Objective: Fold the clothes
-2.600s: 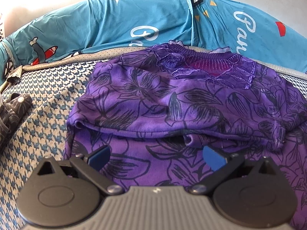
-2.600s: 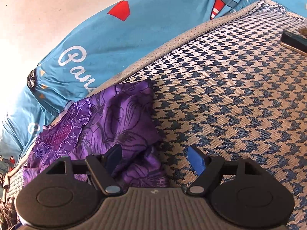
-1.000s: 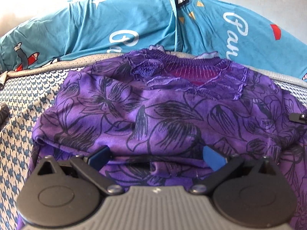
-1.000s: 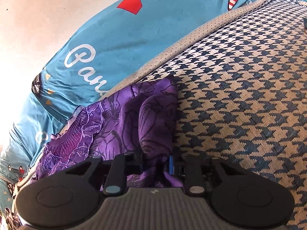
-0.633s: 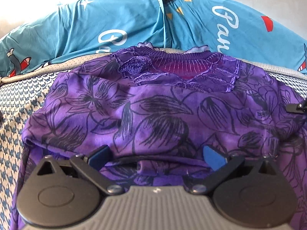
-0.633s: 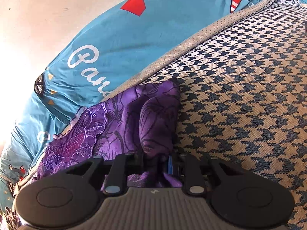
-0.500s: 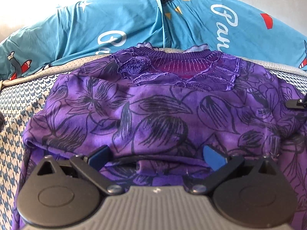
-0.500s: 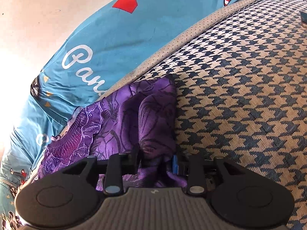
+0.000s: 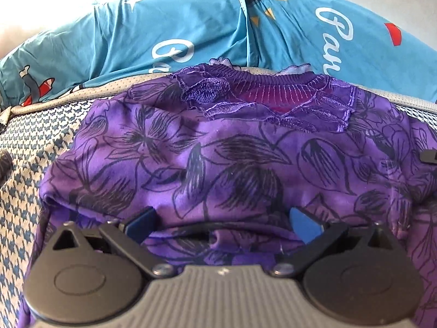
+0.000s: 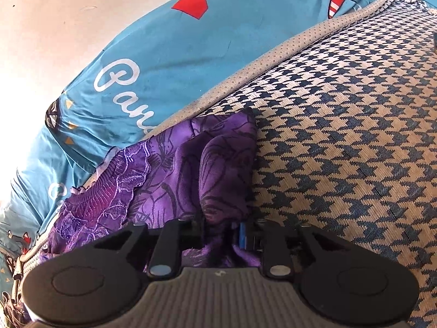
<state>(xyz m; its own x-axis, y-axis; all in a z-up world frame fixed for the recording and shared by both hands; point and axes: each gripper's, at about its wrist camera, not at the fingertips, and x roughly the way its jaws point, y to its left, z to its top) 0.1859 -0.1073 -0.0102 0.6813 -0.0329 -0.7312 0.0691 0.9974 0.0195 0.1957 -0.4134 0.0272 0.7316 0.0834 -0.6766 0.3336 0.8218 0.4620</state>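
On the houndstooth mattress (image 9: 32, 147), toward nine o'clock of the left claw (image 9: 222, 218), a dark scrap of fabric (image 9: 5, 161) lay at the frame's edge, too cropped to name. That claw stood open, its two blue pads apart over the near hem of one purple floral top (image 9: 218, 158), touching nothing that could be made out. The top lay at centre, neckline at twelve o'clock against the blue printed sheet (image 9: 169, 27), its lower part already doubled up into a fold. At three o'clock the right claw (image 10: 221, 229) had just closed further and gripped the top's bunched right edge. By the look of it, the side folds remained. Counted: one top, one sheet, two claws.
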